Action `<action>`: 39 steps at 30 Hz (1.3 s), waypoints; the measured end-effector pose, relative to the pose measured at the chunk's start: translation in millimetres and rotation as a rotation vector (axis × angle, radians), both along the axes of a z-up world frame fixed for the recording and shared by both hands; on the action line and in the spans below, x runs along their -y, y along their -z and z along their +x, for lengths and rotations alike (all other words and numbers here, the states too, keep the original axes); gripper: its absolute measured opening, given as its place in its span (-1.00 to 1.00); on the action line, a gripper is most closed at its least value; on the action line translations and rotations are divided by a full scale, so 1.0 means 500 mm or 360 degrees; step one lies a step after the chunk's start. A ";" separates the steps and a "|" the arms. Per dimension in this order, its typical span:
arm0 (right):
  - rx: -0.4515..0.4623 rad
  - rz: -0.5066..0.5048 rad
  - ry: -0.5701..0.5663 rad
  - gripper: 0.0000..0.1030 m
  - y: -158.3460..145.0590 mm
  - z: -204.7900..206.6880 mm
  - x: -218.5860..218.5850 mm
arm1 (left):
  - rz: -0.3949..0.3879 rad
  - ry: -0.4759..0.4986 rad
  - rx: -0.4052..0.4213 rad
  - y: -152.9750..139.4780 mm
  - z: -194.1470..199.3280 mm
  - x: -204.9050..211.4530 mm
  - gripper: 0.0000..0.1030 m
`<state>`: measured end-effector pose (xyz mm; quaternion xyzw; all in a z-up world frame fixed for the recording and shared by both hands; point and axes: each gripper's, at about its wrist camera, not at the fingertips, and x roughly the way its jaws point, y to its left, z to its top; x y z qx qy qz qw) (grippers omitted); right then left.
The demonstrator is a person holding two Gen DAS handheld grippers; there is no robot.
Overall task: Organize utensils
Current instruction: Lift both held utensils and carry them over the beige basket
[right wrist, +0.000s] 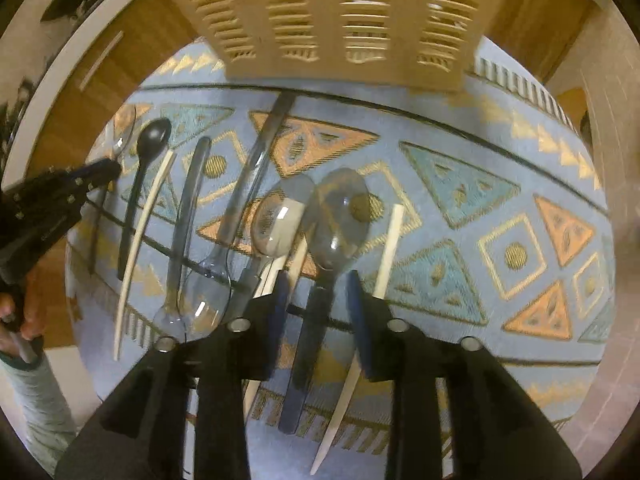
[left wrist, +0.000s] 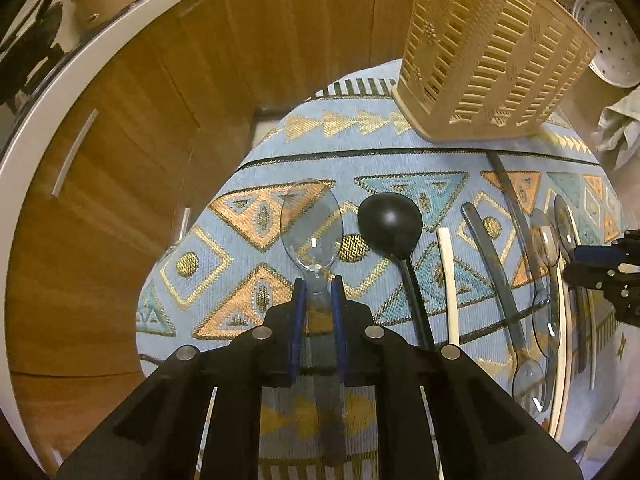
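Note:
My left gripper (left wrist: pixel 319 282) is shut on the neck of a clear plastic spoon (left wrist: pixel 312 226), bowl forward over the cloth. Beside it lie a black spoon (left wrist: pixel 390 220), a white stick (left wrist: pixel 448 280) and a clear grey spoon (left wrist: pixel 494 268). My right gripper (right wrist: pixel 318 276) is open, its fingers either side of the dark handle of a clear spoon (right wrist: pixel 340 216) that lies on the cloth, not gripped. A second clear spoon (right wrist: pixel 278 218) and white sticks (right wrist: pixel 390 248) lie next to it. The beige slotted utensil basket (left wrist: pixel 488 52) stands at the far edge, also in the right wrist view (right wrist: pixel 340 16).
The utensils lie on a small table with a blue patterned cloth (left wrist: pixel 304 152), seen also from the right (right wrist: pixel 500 200). Wooden cabinets (left wrist: pixel 120 160) stand behind and left. A metal colander (left wrist: pixel 608 36) is at far right. More clear spoons (right wrist: pixel 200 304) lie near the front edge.

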<state>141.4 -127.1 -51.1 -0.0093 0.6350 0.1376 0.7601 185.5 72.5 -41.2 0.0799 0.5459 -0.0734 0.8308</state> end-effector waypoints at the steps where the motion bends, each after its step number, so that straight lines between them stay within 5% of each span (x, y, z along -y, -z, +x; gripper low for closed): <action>1: -0.0016 0.0012 -0.0007 -0.69 0.001 0.000 -0.005 | -0.0006 -0.0001 0.0003 -0.007 -0.009 -0.016 -0.80; 9: -0.0108 0.0136 0.0006 -0.80 0.007 0.011 0.018 | -0.0043 0.0009 0.0010 -0.018 -0.018 -0.039 -0.80; 15: -0.0026 0.0045 -0.0086 -0.81 -0.004 -0.012 0.015 | -0.0017 0.0018 0.0021 -0.012 -0.016 -0.030 -0.80; 21: 0.0070 0.0121 -0.0083 -0.83 -0.034 -0.020 0.022 | -0.0039 -0.0006 0.0050 -0.021 -0.024 -0.015 -0.80; 29: 0.0454 0.0281 -0.0237 -0.96 -0.155 -0.089 0.061 | -0.0326 -0.0081 0.0331 -0.102 -0.081 -0.043 -0.80; 34: 0.0698 0.0432 -0.0235 -0.96 -0.231 -0.112 0.063 | -0.0551 -0.0046 0.0647 -0.215 -0.135 -0.029 -0.80; 39: 0.0937 0.0498 -0.0165 -0.96 -0.306 -0.105 0.086 | -0.0648 -0.0015 0.0932 -0.313 -0.160 0.020 -0.80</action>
